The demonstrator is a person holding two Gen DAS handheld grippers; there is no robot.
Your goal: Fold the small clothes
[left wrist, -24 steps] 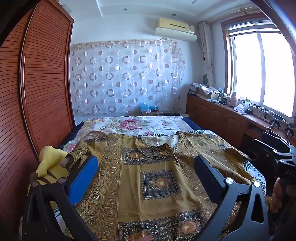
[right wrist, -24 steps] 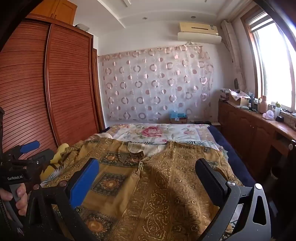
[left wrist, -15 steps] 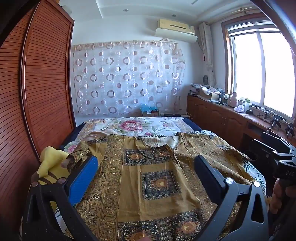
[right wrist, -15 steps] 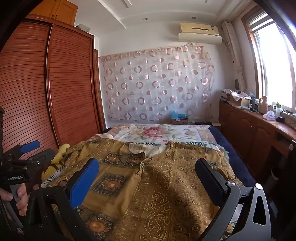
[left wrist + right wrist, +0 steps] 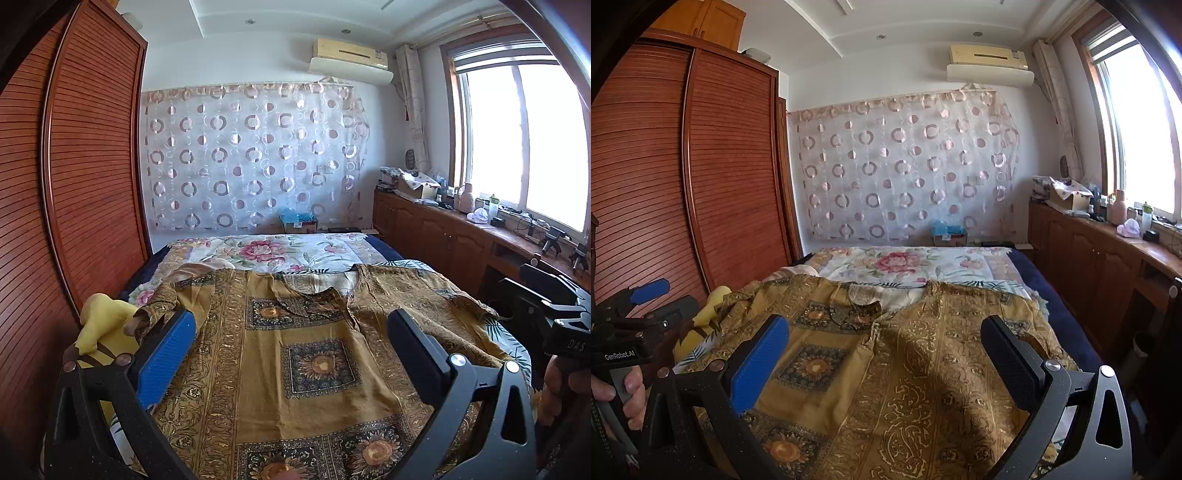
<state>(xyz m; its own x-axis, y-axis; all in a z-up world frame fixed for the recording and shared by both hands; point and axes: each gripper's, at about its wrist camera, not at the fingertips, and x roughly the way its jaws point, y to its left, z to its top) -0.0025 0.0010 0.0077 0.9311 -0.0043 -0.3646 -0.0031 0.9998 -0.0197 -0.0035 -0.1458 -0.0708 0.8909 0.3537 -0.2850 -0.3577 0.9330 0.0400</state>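
Bedroom. One louvred wooden wardrobe [image 5: 74,184] fills 9 o'clock in both wrist views. One sheer curtain with ring pattern [image 5: 251,158] covers the far wall at 12, one air conditioner [image 5: 351,59] above it. One window [image 5: 524,144] at 2–3 o'clock, one long wooden cabinet run [image 5: 436,236] beneath it, its top cluttered with small items too small to count.

One bed [image 5: 1067,332], floral sheet [image 5: 280,251] showing at its far end. One garment: the gold patterned shirt [image 5: 295,350] lies spread flat on the bed, collar toward 12, sleeves out to 9 and 3, covering the near half of the sheet.

One yellow plush toy [image 5: 103,328] at 8 o'clock, just beside the shirt's left sleeve.

Two grippers. Left gripper [image 5: 291,332] spread fully wide above the shirt's middle, nothing between the fingers. Right gripper [image 5: 884,336] same: fully wide, empty, over the shirt's right half. Each shows at the edge of the other's view, each held by a hand.
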